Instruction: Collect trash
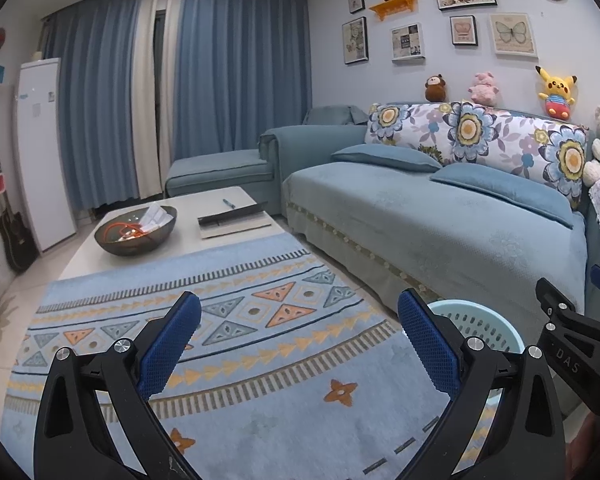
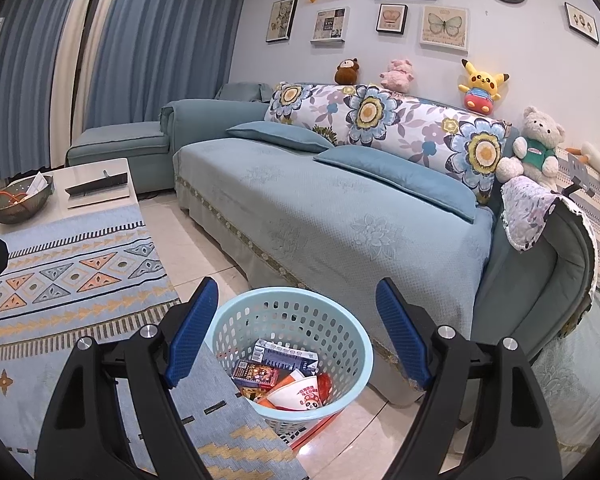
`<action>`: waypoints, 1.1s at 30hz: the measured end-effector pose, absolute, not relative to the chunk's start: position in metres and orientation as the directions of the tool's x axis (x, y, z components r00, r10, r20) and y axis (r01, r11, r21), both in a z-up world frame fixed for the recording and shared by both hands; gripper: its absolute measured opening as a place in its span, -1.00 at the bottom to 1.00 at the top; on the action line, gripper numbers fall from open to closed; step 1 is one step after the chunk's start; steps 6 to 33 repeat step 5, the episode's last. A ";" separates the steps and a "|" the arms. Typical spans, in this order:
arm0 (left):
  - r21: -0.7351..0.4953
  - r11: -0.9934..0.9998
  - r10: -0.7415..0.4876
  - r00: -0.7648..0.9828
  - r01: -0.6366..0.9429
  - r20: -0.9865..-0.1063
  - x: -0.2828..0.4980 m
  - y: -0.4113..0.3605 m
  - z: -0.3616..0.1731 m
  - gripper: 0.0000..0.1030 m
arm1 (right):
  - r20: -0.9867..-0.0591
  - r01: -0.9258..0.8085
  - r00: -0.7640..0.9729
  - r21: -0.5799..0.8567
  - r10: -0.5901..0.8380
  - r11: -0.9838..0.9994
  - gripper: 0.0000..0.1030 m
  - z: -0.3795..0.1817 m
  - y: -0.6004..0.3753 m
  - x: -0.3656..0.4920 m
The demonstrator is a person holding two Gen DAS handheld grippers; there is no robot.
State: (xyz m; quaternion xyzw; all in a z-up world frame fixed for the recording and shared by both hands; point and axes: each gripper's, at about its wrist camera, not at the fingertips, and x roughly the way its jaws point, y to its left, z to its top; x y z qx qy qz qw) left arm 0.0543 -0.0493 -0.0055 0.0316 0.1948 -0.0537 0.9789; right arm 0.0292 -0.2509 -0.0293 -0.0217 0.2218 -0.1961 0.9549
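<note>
Nearest the right wrist camera, the right gripper (image 2: 296,320) has its two blue-padded fingers (image 2: 194,332) spread wide apart with nothing between them, hanging above the pale blue perforated basket (image 2: 340,344). The basket stands on the tiled floor just in front of the sofa (image 2: 300,208), with the edge of the patterned rug (image 2: 80,276) at its near side. Inside it lie several pieces of trash: a dark blue and white carton (image 2: 286,356) toward the sofa side, a red printed box (image 2: 256,374) next to it on the side away from the sofa, and a white paper cup (image 2: 296,396) with red lettering lying on its side at the basket's front.

In the left wrist view the left gripper (image 1: 300,340) is likewise wide apart and holds nothing, poised over the rug (image 1: 228,360). The basket (image 1: 480,328) shows partly behind its right finger, and the black body of the right gripper (image 1: 572,344) reaches in beside the basket.

Farther from the basket, past the rug, a white coffee table (image 1: 188,236) carries a dark bowl (image 1: 136,230) containing paper and something orange, a dark notebook (image 1: 236,218) and a blue pen (image 1: 229,203). Plush toys (image 2: 482,86) sit along the sofa's back.
</note>
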 end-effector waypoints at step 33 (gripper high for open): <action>0.027 0.991 -0.111 0.916 0.131 -0.385 0.054 -0.048 -0.003 0.85 | -0.415 0.366 0.824 -0.129 -0.385 0.922 0.49 -0.029 -0.251 0.029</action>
